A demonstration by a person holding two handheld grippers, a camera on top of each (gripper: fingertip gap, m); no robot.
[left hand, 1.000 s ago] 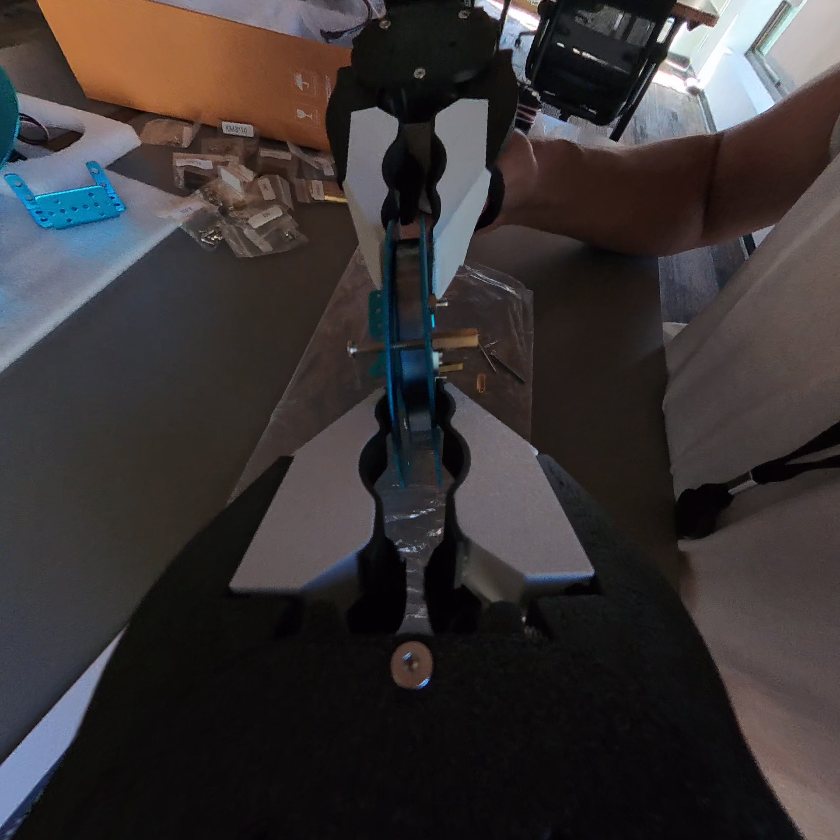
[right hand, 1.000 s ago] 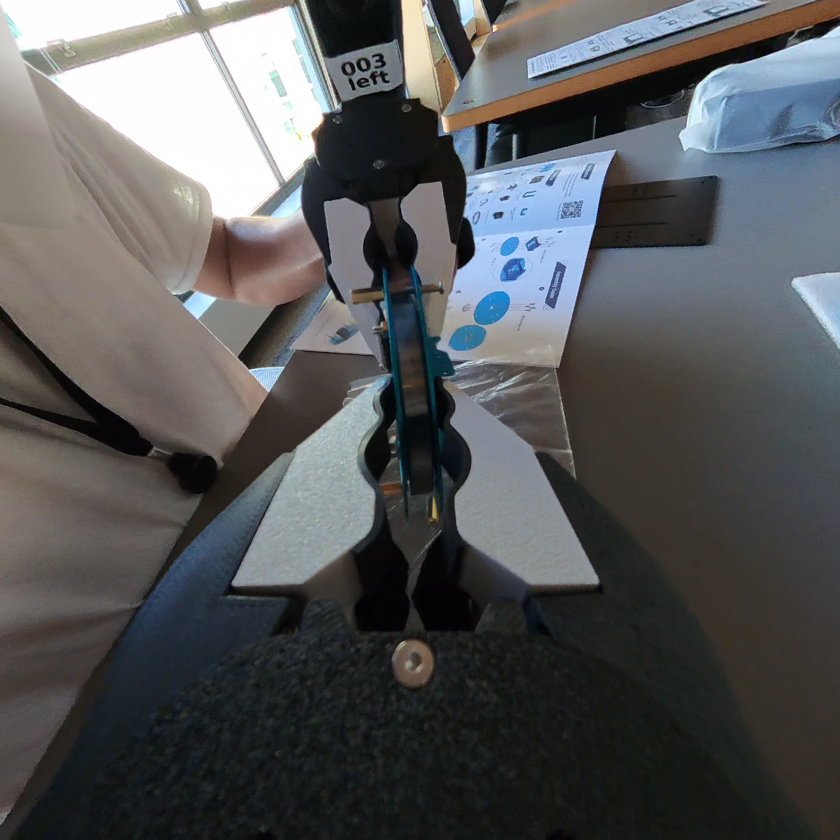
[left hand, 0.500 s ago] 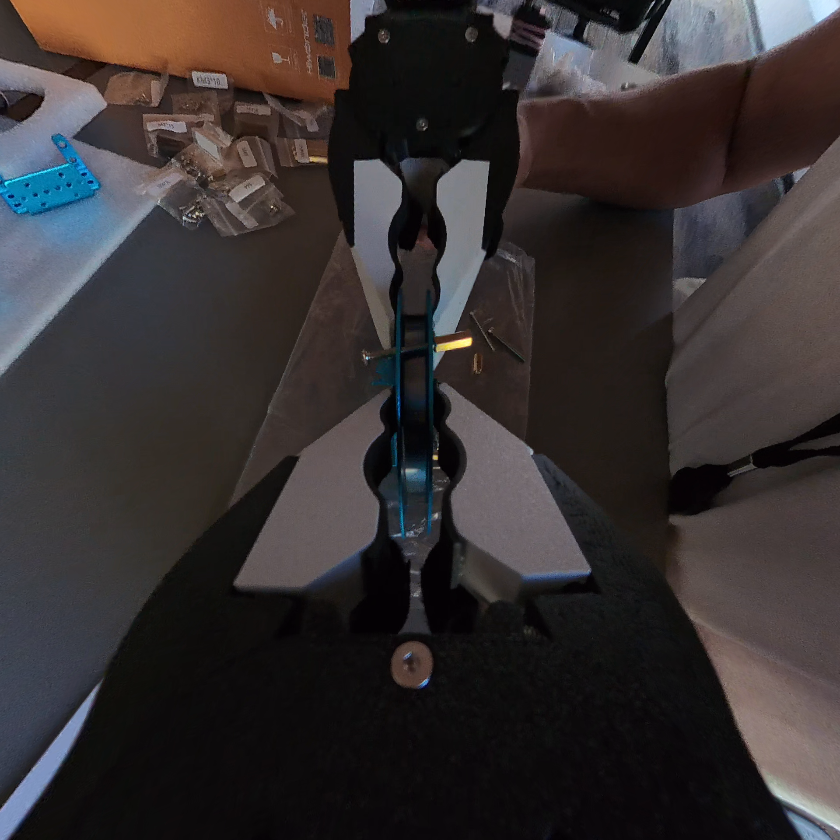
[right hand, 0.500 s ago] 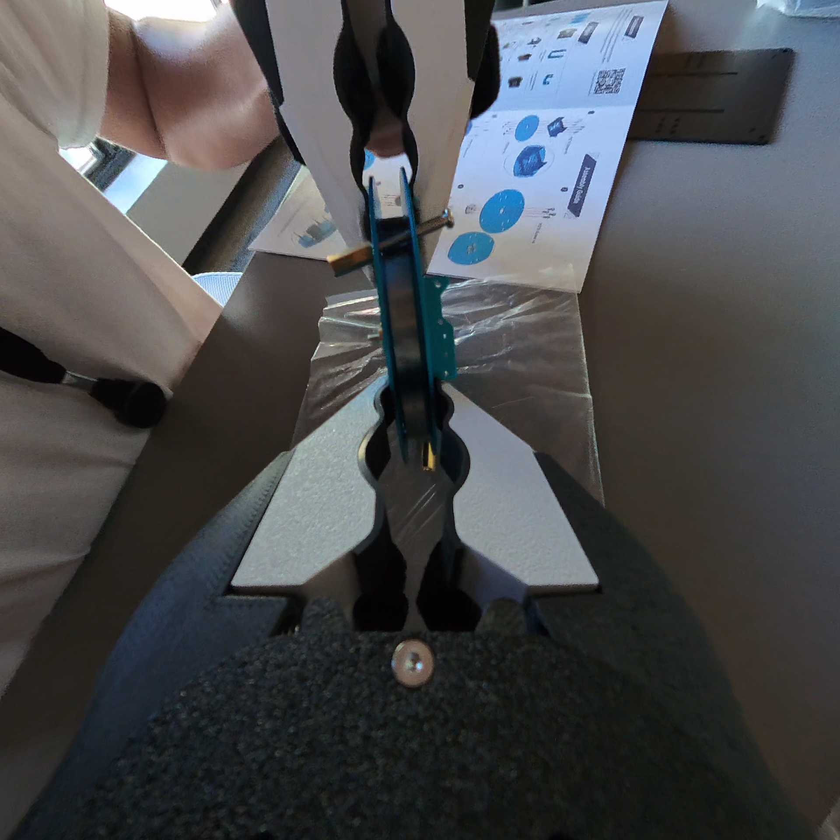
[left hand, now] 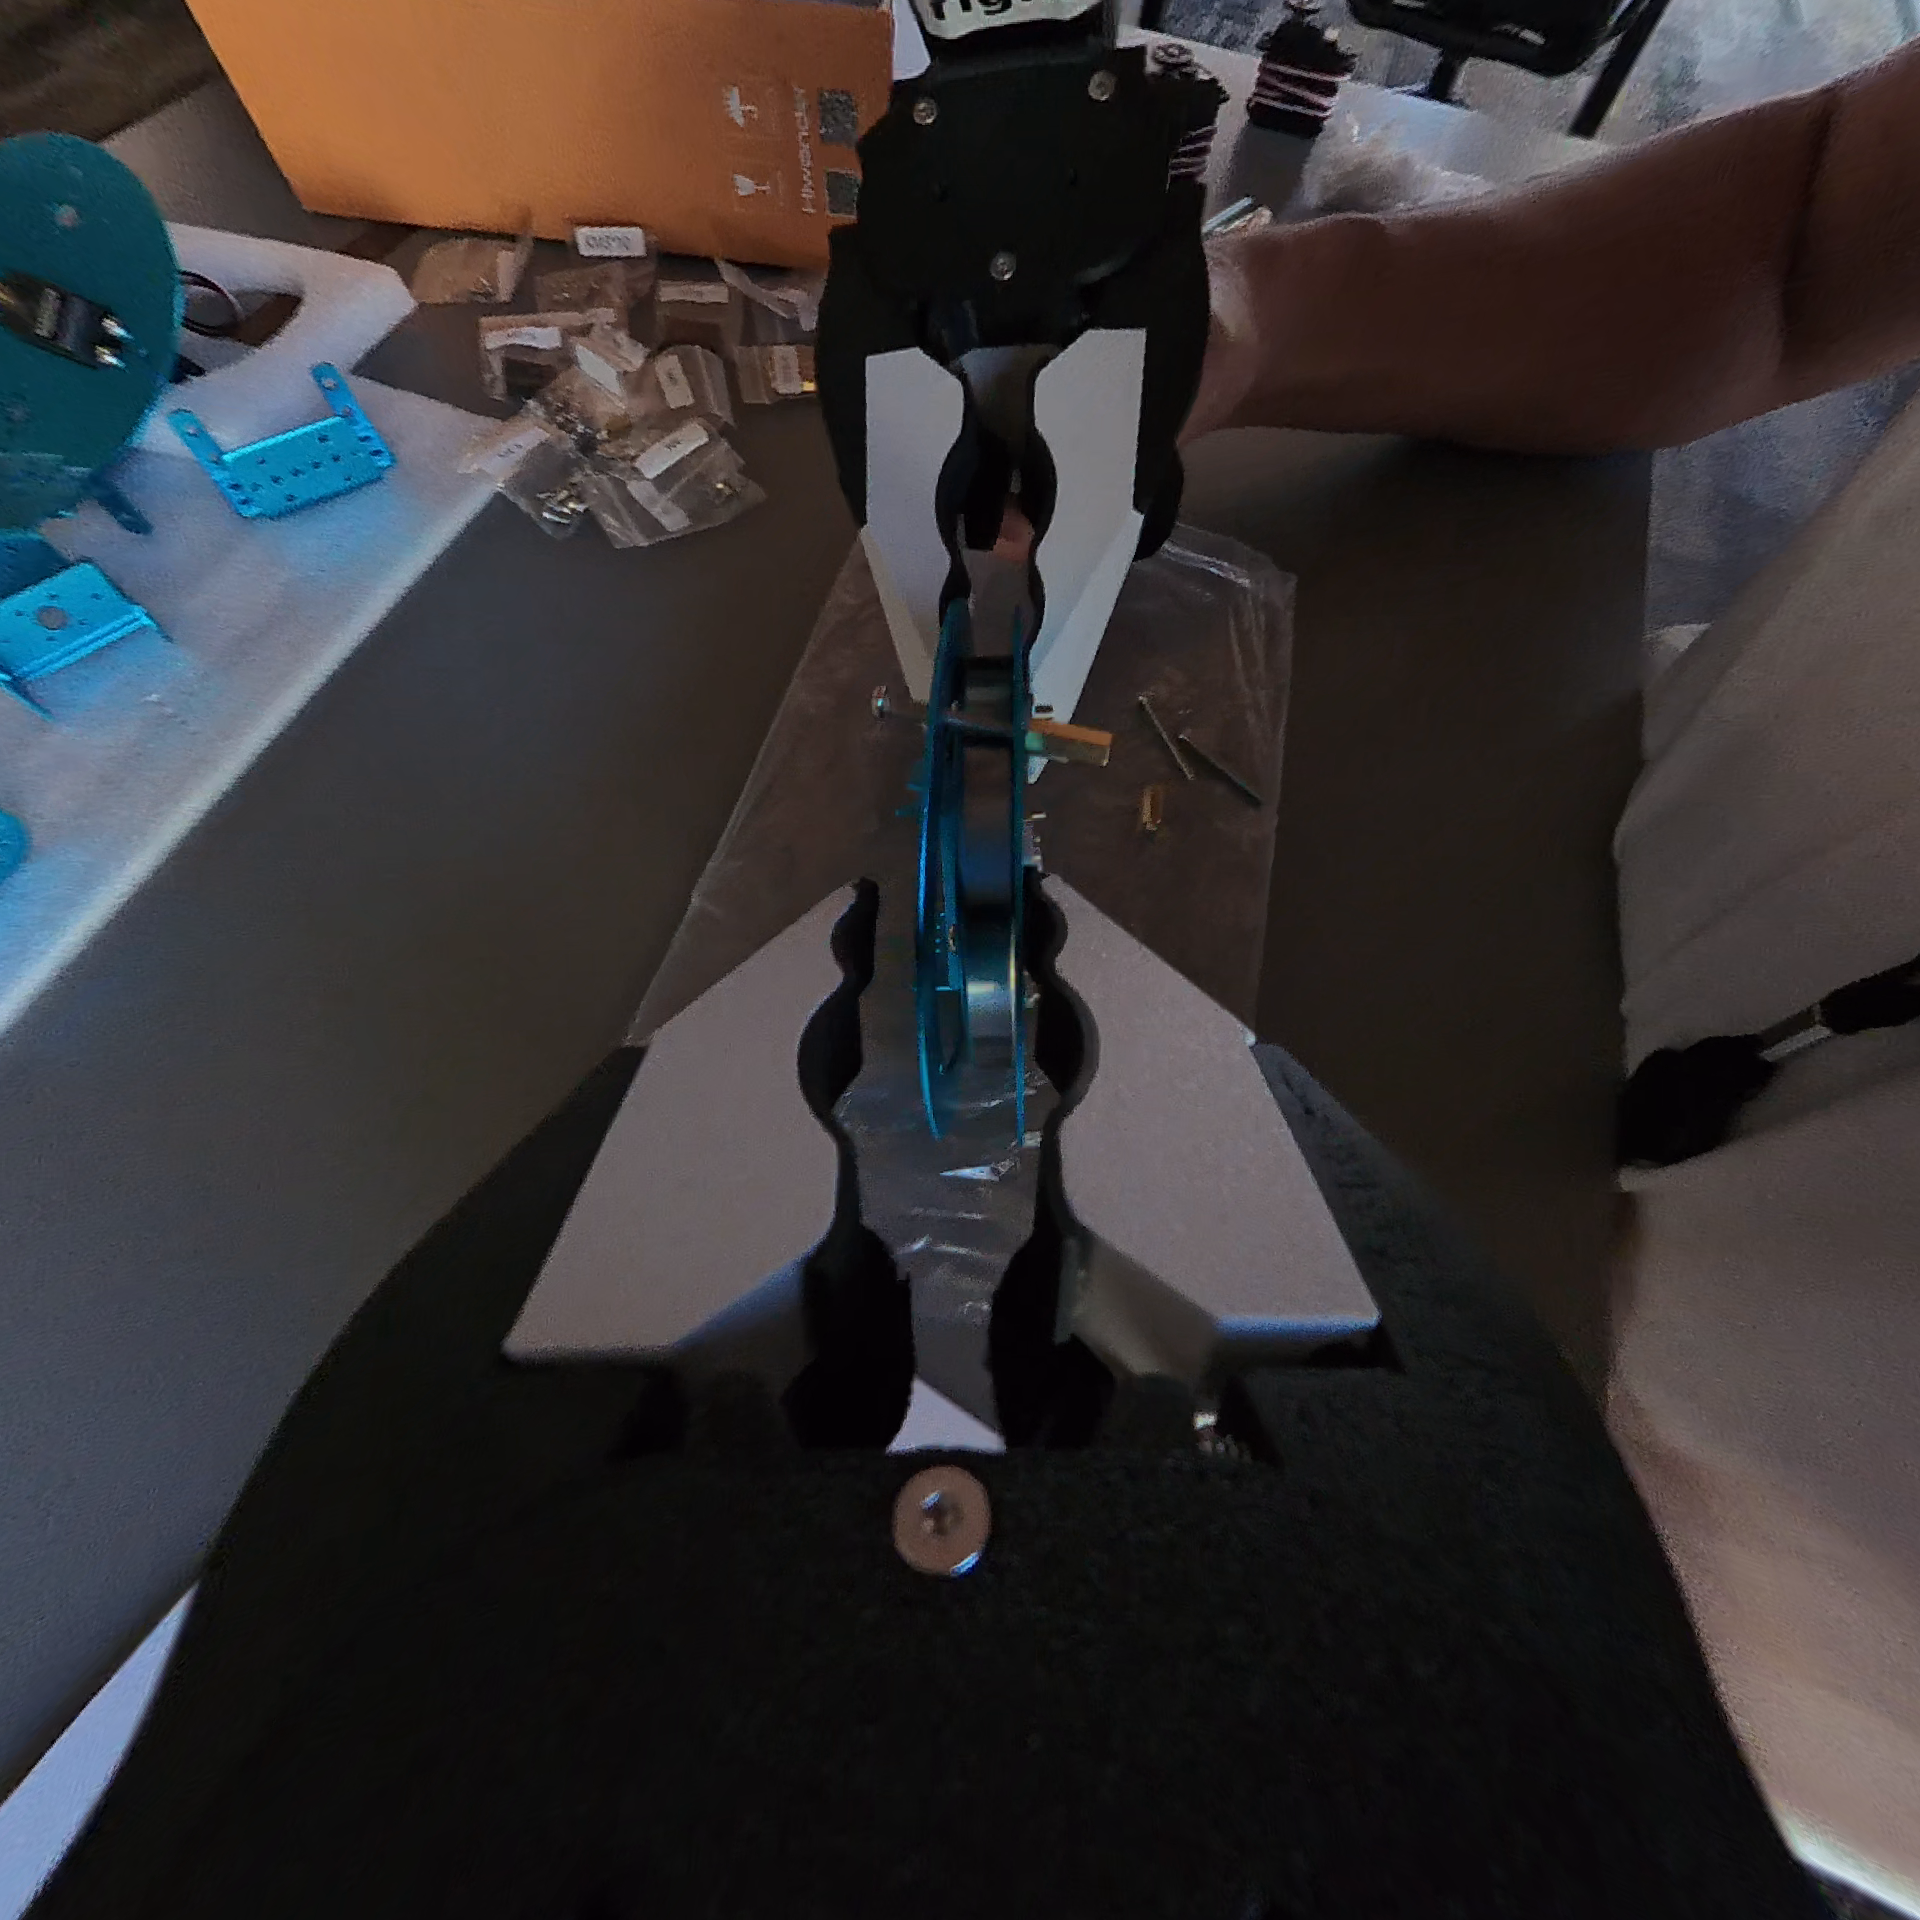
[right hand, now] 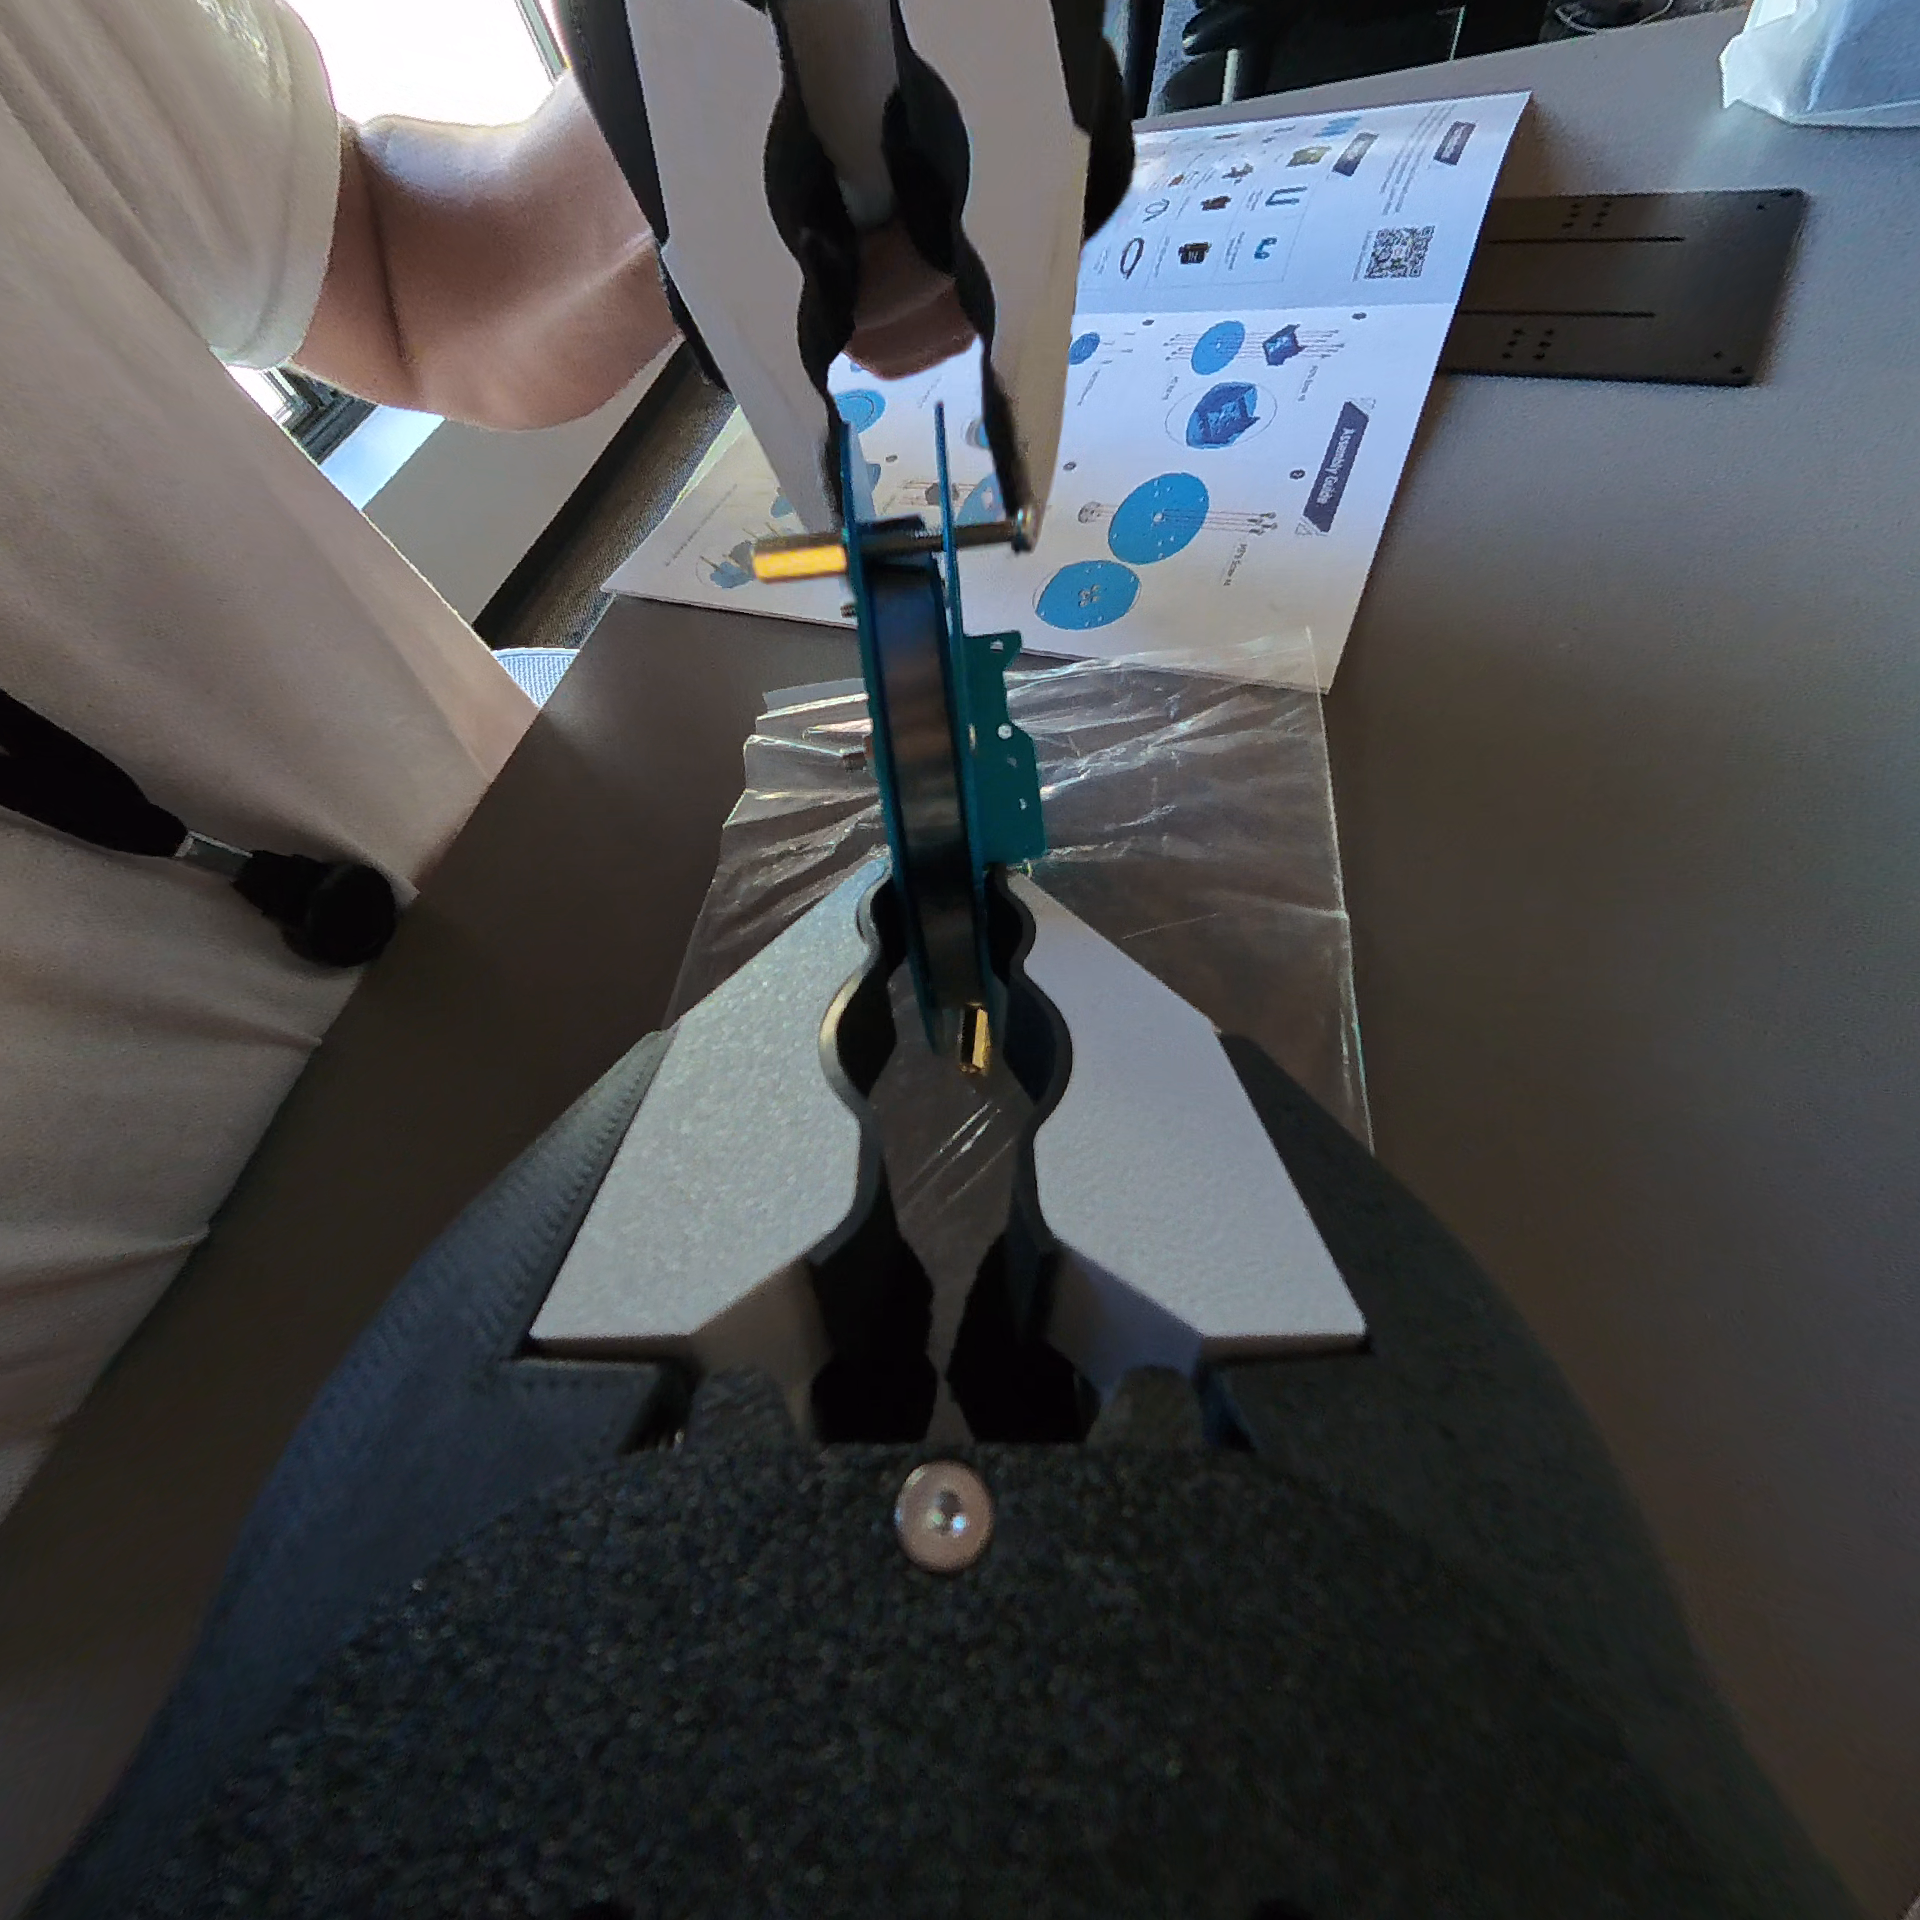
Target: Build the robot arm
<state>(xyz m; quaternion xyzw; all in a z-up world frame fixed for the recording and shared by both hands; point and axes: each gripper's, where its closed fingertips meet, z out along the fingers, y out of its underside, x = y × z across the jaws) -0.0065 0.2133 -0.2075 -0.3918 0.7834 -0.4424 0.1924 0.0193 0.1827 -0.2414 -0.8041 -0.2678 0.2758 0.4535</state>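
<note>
Close in, at centre frame of the left wrist view, the left gripper (left hand: 951, 997) is released, its jaws spread around the near rim of a blue disc stack (left hand: 971, 883) standing on edge. Beyond, at upper centre, the right gripper (left hand: 997, 634) is clenched on the far rim. Below lies a clear plastic bag (left hand: 1195, 644) on the grey table (left hand: 416, 831). Farther, upper left: blue brackets (left hand: 286, 457), screw packets (left hand: 613, 416), an orange box (left hand: 540, 104).
</note>
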